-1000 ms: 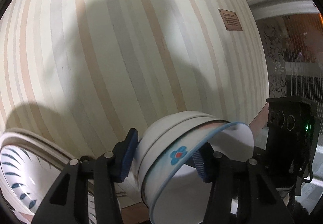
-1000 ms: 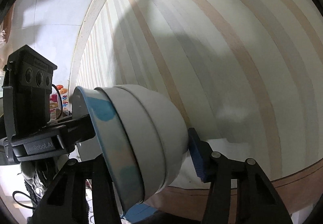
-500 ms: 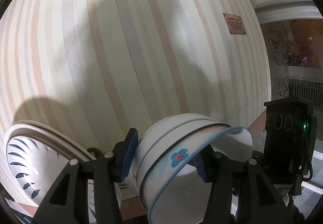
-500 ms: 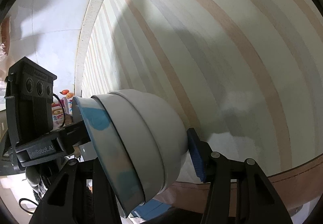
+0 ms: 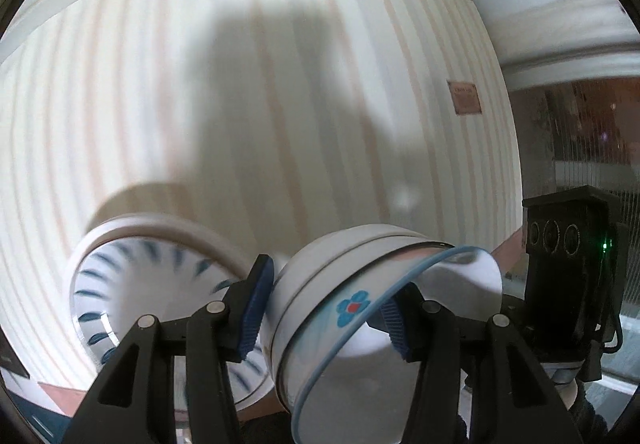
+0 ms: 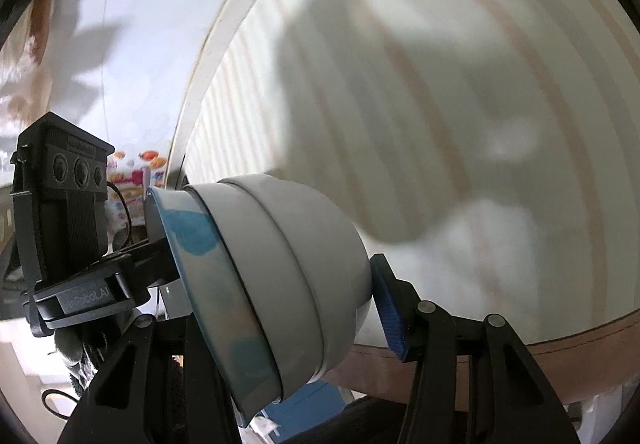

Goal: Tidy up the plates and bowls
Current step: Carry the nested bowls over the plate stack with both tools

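Since the earlier frame you lifted the nested bowls [image 5: 360, 304] above the striped table [image 5: 200, 103], away from the patterned plates [image 5: 140, 276]. Both the left gripper [image 5: 326, 308] and right gripper [image 6: 288, 284] clamp this stack at opposite rims. It looks like heavy, slippery, breakable ceramic, so keep both rim grips firm.

Right jaws' left pad hidden behind the bowl stack [image 6: 288, 276]

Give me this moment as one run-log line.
left gripper: shut on bowl stack | right gripper: shut on same stack | stack: tilted, off table | patterned plate: beside stack
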Action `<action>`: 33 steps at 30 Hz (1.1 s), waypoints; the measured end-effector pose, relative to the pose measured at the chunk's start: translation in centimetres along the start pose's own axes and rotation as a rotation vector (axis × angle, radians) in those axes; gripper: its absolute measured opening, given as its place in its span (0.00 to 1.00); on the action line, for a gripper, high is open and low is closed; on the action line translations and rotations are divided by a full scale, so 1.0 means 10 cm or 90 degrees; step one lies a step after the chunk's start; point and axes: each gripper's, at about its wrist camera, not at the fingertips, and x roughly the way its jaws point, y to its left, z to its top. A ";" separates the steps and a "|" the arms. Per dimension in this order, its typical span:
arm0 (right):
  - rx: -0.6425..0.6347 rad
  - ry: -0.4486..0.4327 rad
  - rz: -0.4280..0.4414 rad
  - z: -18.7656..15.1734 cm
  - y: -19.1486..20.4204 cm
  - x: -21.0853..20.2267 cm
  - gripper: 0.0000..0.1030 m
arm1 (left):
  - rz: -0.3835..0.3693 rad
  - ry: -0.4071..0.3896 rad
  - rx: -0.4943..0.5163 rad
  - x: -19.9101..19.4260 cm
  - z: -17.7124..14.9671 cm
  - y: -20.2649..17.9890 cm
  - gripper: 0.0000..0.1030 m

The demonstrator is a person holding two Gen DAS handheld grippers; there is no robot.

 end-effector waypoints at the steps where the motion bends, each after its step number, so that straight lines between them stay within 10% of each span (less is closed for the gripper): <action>1: -0.009 0.007 -0.001 0.01 0.09 0.06 0.52 | 0.002 -0.008 -0.011 -0.06 -0.03 0.09 0.47; 17: -0.132 0.155 -0.029 -0.15 0.85 1.16 0.52 | -0.005 -0.066 -0.207 -0.29 -0.57 1.40 0.47; 33: -0.148 0.168 -0.066 -0.13 0.86 1.43 0.52 | -0.003 -0.056 -0.210 -0.13 -0.62 1.54 0.47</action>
